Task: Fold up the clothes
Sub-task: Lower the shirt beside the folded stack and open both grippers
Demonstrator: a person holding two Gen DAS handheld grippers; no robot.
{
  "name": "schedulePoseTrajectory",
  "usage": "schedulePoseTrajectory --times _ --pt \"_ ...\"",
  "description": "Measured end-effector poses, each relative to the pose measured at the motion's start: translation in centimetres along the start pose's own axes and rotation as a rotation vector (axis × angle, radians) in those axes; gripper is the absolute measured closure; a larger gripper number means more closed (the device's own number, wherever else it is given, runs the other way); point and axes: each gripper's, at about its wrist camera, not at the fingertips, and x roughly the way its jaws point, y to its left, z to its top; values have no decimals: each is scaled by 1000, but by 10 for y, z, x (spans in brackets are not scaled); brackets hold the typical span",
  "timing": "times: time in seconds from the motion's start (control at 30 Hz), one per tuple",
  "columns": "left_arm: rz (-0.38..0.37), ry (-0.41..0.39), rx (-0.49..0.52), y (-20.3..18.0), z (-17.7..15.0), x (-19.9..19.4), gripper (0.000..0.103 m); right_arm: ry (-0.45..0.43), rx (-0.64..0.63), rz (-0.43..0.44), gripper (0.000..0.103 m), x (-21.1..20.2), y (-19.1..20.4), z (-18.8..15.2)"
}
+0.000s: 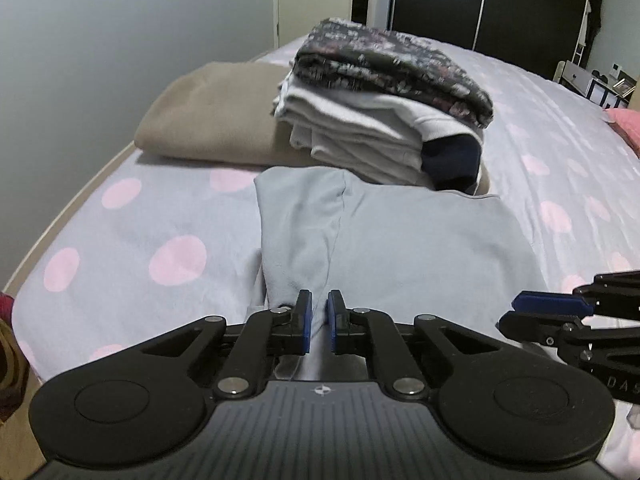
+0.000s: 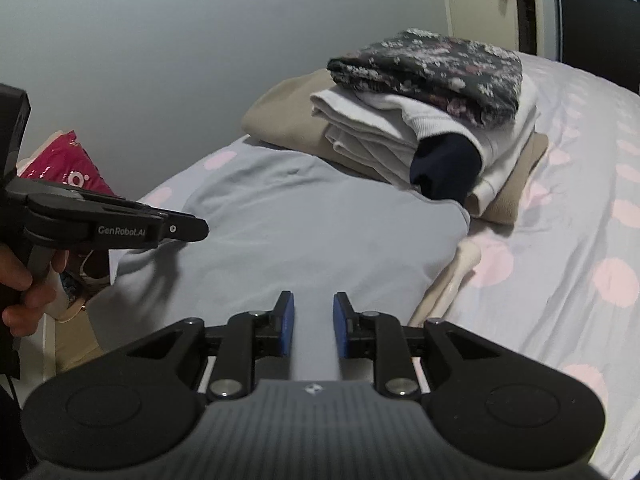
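A light blue-grey garment [image 1: 420,248] [image 2: 320,220] lies spread on the bed in front of a stack of folded clothes [image 1: 380,120] [image 2: 432,112]. My left gripper [image 1: 319,312] is shut on a raised fold at the garment's near left part; the ridge of cloth runs up from between its pads. In the right wrist view the left gripper [image 2: 200,230] reaches in from the left over the garment's edge. My right gripper [image 2: 314,320] [image 1: 520,316] stands open low over the garment's near right part, with cloth showing in the gap between its fingers.
The stack, topped by a dark floral piece [image 1: 392,64], rests on a beige blanket [image 1: 208,120]. The sheet [image 1: 140,232] is lilac with pink dots. A wall runs close along the bed's left edge. A pink bag [image 2: 64,160] stands beside the bed. A cream curved object [image 2: 452,280] lies by the garment.
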Motion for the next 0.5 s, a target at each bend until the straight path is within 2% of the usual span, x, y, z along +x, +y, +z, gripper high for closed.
schedulePoseTrajectory --times 0.17,0.37,0.4,0.47,0.5 --pt "26 45 20 -3 -6 12 96 19 -12 -19 79 11 1 -8" --pt "59 14 73 -14 -9 5 96 38 -7 -7 79 4 -1 -1" --pt "65 2 85 -16 -9 2 96 34 -3 0 76 -1 -2 1" --pt "77 -32 103 -20 -11 -9 96 8 13 22 58 -15 -3 0" --pt "82 -48 109 -22 -12 -15 93 -9 19 29 55 -23 -4 -1"
